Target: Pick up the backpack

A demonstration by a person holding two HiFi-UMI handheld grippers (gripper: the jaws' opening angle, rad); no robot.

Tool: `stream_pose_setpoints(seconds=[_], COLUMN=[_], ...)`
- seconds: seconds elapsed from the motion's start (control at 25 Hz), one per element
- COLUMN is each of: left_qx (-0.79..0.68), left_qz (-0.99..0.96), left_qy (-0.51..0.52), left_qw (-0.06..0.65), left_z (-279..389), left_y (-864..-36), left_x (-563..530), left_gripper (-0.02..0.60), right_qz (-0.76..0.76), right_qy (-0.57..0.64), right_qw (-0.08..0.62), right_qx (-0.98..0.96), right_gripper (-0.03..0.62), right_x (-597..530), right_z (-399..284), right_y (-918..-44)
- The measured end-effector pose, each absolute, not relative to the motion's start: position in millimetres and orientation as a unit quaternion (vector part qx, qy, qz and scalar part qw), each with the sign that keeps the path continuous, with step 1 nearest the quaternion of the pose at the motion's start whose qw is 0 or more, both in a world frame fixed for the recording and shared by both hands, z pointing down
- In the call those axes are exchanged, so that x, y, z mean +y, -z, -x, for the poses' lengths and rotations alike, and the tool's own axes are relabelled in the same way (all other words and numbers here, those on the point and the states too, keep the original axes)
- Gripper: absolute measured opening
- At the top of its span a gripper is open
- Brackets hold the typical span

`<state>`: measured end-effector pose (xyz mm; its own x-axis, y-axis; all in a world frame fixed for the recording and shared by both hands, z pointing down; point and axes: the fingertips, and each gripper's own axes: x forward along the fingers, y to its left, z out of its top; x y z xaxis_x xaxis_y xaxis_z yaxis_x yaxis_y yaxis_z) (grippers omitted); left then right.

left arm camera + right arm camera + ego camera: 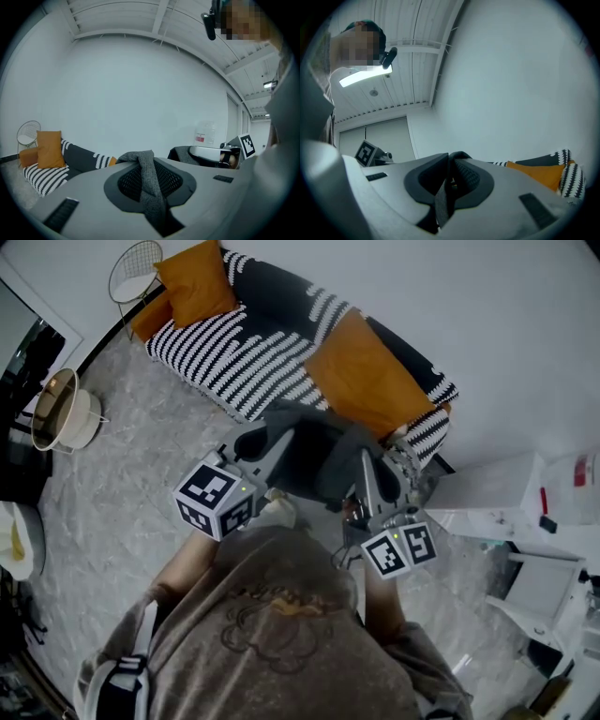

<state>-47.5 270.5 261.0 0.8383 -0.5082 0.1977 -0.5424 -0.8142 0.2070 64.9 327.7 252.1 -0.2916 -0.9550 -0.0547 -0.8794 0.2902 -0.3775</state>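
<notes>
The dark grey backpack (314, 454) hangs in front of the person, just off the striped sofa (246, 345), held up between both grippers. My left gripper (274, 448) is shut on a grey woven strap (149, 180), which runs up between its jaws and folds over their tips. My right gripper (367, 465) is shut on a darker flat strap (442, 199) pinched between its pads. In the left gripper view the right gripper's marker cube (247, 144) shows at the far right. In the right gripper view the left gripper's marker cube (368, 153) shows at the left.
Two orange cushions (367, 379) (195, 282) lie on the sofa, and a wire chair (133, 273) stands at its far end. A round white-and-tan basket (62, 411) sits on the marbled floor at left. White boxes and shelves (497, 495) crowd the right side.
</notes>
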Motion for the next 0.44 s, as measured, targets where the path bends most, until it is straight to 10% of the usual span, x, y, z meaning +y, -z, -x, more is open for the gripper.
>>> stream_pose_setpoints(seconds=[0.44], left_qx=[-0.293], left_qz=[-0.946], left_qy=[-0.064], left_qw=[0.121], left_z=[62], left_y=[-258], left_x=[267], left_gripper=[0.057], right_qz=[0.551], right_qy=[0.145], right_qw=[0.136], right_qx=[0.810], right_gripper=[0.035], right_x=[319], right_z=[-53], right_y=[-252])
